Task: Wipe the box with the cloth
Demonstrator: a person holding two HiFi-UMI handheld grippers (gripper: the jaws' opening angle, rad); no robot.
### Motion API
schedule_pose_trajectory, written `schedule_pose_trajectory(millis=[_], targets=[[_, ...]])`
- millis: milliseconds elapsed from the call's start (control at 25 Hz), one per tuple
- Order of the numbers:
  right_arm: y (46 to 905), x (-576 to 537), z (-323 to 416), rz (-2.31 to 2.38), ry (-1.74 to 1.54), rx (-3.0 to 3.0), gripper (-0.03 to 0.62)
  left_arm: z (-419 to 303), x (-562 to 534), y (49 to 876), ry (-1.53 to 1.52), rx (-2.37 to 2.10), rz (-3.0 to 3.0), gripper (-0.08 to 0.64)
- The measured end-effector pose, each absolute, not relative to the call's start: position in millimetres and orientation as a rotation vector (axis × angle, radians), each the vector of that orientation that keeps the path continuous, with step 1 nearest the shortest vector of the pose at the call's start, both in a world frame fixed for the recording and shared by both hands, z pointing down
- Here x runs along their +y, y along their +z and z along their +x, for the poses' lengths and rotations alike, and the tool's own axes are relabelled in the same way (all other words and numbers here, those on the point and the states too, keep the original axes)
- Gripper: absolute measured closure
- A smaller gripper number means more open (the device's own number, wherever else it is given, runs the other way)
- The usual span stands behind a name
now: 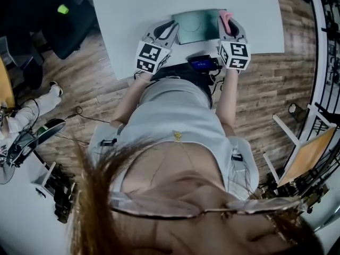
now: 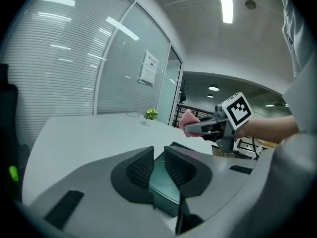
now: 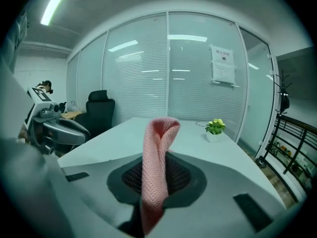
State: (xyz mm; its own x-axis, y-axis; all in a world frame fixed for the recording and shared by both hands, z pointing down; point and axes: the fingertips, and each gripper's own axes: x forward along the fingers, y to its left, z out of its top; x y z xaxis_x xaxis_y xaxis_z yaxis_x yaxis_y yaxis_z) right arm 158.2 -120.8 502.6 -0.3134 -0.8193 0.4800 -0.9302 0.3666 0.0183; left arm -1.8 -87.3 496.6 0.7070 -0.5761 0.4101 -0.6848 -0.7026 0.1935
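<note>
A teal box (image 1: 199,25) lies on the white table (image 1: 133,9) near its front edge. My left gripper (image 1: 172,31) is at the box's left side. In the left gripper view its jaws (image 2: 158,155) stand a narrow gap apart, and the box (image 2: 161,182) shows through the gap, just beyond and below the pads. My right gripper (image 1: 228,23) hovers at the box's right side, shut on a pink cloth (image 1: 226,19). In the right gripper view the cloth (image 3: 159,152) stands up folded between the pads of the right gripper (image 3: 158,170). The right gripper (image 2: 198,128) and the cloth (image 2: 188,119) also show in the left gripper view.
A dark device with a lit screen (image 1: 202,64) sits at the table's front edge between my arms. A small potted plant (image 3: 215,127) stands at the table's far end. A black office chair (image 3: 99,108) is beside the table, glass walls with blinds lie beyond, and a railing (image 1: 324,47) runs at the right.
</note>
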Motion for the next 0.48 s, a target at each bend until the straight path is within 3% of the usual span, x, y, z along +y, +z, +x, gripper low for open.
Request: schedule_pose_trajectory(millis=[80,480], targets=[[515.7,-125.1,170.4,1.505,0.388,-2.178,0.552,0.0,-83.6,509.1,0.494,-0.981,2.549,0.453],[588.4,-152.0,201.4,1.320,0.527,-1.976,0.552,11.9,-70.4,561.1,0.631,-0.957,2.399,0.425]])
